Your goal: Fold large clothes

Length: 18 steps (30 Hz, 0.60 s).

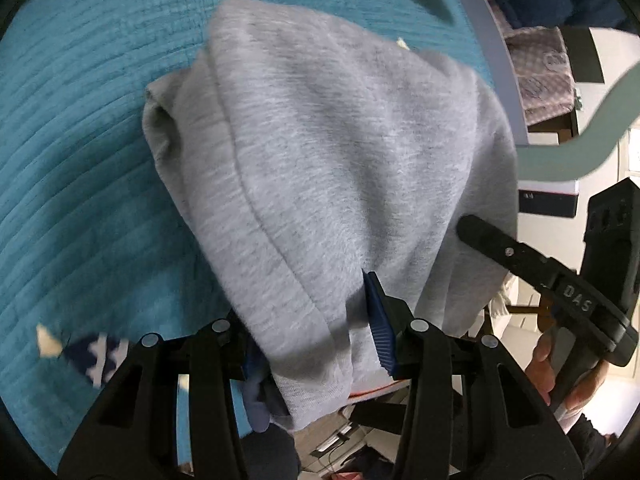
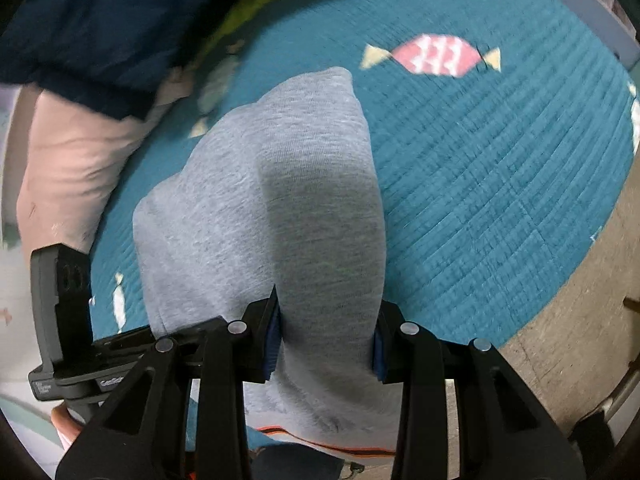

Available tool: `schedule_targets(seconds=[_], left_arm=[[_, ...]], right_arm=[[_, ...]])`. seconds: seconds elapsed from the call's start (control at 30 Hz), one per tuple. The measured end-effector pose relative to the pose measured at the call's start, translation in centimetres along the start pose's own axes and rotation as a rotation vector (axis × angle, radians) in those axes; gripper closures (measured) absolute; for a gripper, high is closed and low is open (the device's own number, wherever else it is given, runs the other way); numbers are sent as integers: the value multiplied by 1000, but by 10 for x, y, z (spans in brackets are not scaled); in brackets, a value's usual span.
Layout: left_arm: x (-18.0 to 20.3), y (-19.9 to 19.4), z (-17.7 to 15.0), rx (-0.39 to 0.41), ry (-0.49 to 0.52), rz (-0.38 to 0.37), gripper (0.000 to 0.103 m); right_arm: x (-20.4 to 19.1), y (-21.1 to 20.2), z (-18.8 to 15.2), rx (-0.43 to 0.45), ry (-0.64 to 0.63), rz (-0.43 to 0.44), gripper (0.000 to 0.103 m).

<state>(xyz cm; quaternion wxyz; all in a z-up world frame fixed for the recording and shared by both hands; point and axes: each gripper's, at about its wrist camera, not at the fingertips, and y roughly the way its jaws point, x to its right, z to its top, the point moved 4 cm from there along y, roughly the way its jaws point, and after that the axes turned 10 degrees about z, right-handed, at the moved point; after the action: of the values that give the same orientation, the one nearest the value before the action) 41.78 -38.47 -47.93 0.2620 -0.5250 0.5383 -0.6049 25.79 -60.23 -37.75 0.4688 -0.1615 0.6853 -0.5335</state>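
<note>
Nearest the left wrist camera, the left gripper (image 1: pixel 316 340) is clenched on a thick bunch of the grey sweatshirt (image 1: pixel 320 152), its blue pads (image 1: pixel 380 320) pressed into the folded edge. From that grip the sweatshirt spreads away and droops in soft folds down toward the teal quilted blanket (image 1: pixel 80 140) beneath it; whether its far end rests on the blanket or hangs just clear cannot be told. Beside the sweatshirt's right edge in this view, the other gripper's black finger (image 1: pixel 496 244) lies against the cloth, with a person's hand (image 1: pixel 560 368) around its handle. From the right wrist camera, the right gripper (image 2: pixel 326 340) likewise grasps the grey sweatshirt (image 2: pixel 280 200), a bundled fold squeezed between both blue pads (image 2: pixel 272 344), the rest hanging forward above the teal quilted blanket (image 2: pixel 500 200). Just left of the sweatshirt here, the black body of the left gripper (image 2: pixel 64 312) shows. Beyond the sweatshirt's far tip, a pink candy motif (image 2: pixel 432 56) is printed on the blanket. Farther left of the sweatshirt lie a pale pink cloth (image 2: pixel 68 160) and, above it, a dark navy fabric (image 2: pixel 100 20).
</note>
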Motion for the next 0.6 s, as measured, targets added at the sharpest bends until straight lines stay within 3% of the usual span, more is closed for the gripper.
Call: schedule_targets(seconds=[0.13, 0.2, 0.33, 0.47, 0.6], left_arm=[[-18, 27, 19, 7, -50, 11, 59], [-18, 41, 31, 15, -75, -6, 59], [-21, 51, 35, 30, -106, -46, 55], [-26, 35, 28, 28, -113, -39, 55], [-22, 1, 8, 60, -91, 7, 46]], right_arm=[[17, 30, 15, -14, 9, -12, 70], [23, 44, 19, -6, 4, -78, 70], [32, 56, 22, 6, -2, -128, 64], [30, 38, 19, 8, 10, -77, 59], [23, -7, 4, 94, -18, -78, 59]])
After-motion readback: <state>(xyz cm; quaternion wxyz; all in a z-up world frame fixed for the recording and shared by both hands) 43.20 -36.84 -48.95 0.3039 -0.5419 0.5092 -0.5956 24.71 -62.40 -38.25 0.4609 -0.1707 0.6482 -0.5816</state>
